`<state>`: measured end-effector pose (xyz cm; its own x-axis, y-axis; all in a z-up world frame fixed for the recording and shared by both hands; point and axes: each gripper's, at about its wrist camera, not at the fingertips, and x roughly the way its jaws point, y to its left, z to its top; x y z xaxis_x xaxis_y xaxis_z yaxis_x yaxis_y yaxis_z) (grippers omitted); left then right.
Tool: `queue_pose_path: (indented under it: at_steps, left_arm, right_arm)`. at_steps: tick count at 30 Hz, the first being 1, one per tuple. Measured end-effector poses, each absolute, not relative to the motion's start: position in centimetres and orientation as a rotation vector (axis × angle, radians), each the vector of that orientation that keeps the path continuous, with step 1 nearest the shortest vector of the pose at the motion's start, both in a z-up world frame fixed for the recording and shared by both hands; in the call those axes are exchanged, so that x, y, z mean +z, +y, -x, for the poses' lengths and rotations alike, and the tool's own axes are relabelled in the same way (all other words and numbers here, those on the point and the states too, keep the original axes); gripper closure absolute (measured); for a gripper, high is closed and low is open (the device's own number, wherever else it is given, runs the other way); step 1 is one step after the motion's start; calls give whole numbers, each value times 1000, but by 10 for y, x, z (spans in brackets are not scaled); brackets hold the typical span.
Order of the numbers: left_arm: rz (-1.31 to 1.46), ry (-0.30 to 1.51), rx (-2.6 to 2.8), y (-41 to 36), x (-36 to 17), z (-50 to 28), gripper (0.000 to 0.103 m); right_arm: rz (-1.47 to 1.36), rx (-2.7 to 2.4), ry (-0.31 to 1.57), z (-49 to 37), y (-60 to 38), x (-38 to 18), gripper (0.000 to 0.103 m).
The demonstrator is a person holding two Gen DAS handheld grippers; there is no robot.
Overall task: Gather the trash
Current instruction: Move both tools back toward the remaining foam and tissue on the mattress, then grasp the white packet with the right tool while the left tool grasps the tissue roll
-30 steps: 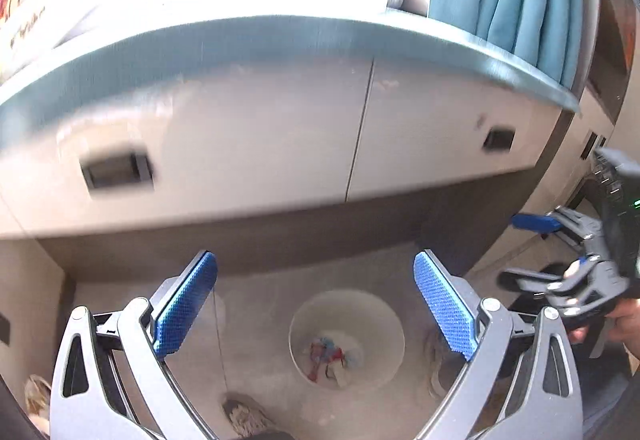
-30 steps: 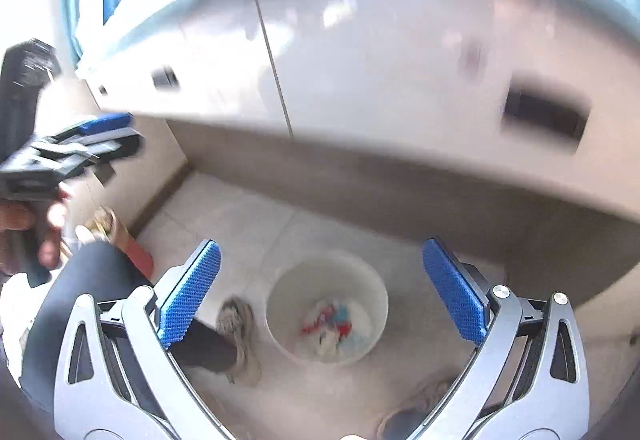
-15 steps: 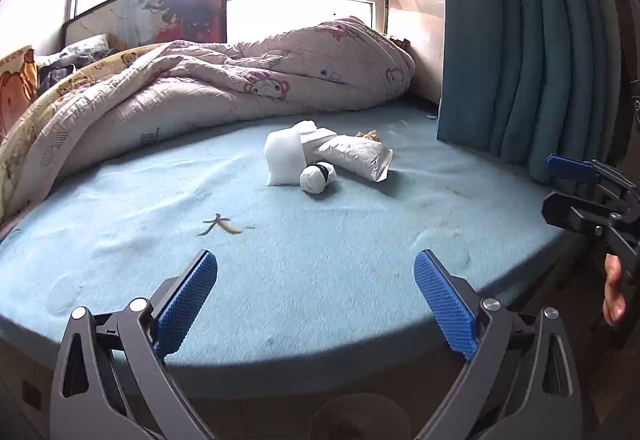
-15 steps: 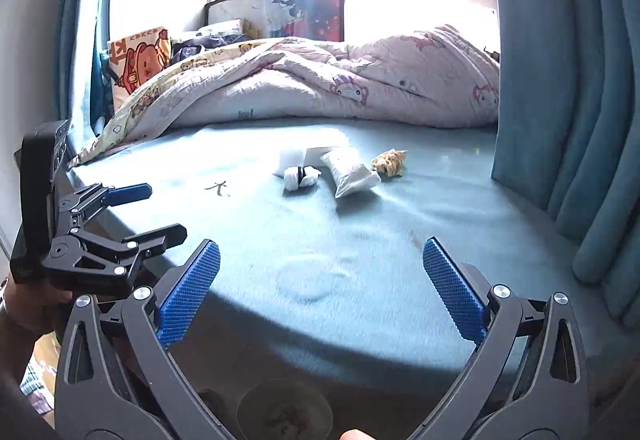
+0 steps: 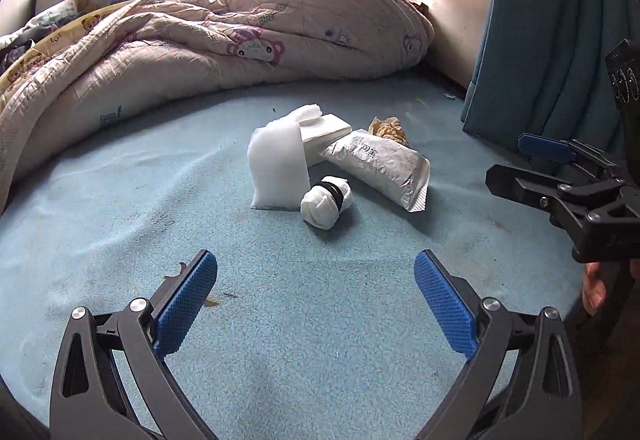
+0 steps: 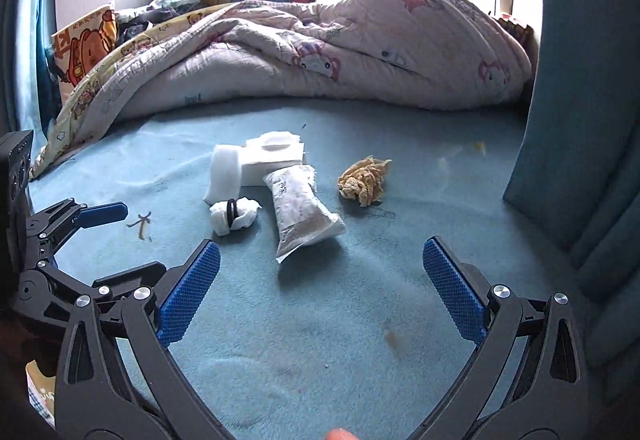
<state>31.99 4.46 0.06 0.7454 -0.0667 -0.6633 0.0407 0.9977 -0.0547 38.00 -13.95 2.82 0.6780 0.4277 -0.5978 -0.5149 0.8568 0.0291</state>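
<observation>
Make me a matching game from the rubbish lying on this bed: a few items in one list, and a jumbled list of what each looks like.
Items:
1. foil pouch
2. crumpled paper
3. tissue wad
4. foam piece

Looks:
A. white, with a black ring around it
B. yellowish-brown, scrunched into a ball
C. silvery, lying flat, with printed writing
D. plain white block standing on its edge

Pairs: 1-C, 2-B, 3-A, 4-D

All four lie on the blue bed sheet, ahead of both open grippers.
</observation>
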Motion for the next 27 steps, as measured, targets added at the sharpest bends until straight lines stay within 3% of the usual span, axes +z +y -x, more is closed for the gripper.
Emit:
queue_pose_path:
  at_steps: [6, 15, 18, 27]
  left_arm:
    - [54, 796, -30, 54, -11, -350, 6]
    - [116, 885, -65, 62, -20, -375, 6]
    - [109, 904, -54, 61, -22, -378, 6]
    - [80, 919, -24, 57, -23, -381, 6]
  right_arm:
    - [175, 545, 725, -420, -120, 7, 5]
    - [257, 551, 759, -443, -84, -10, 29]
    - [271, 579, 801, -453, -74, -20, 50]
    - [239, 611, 795, -441, -83, -19, 59]
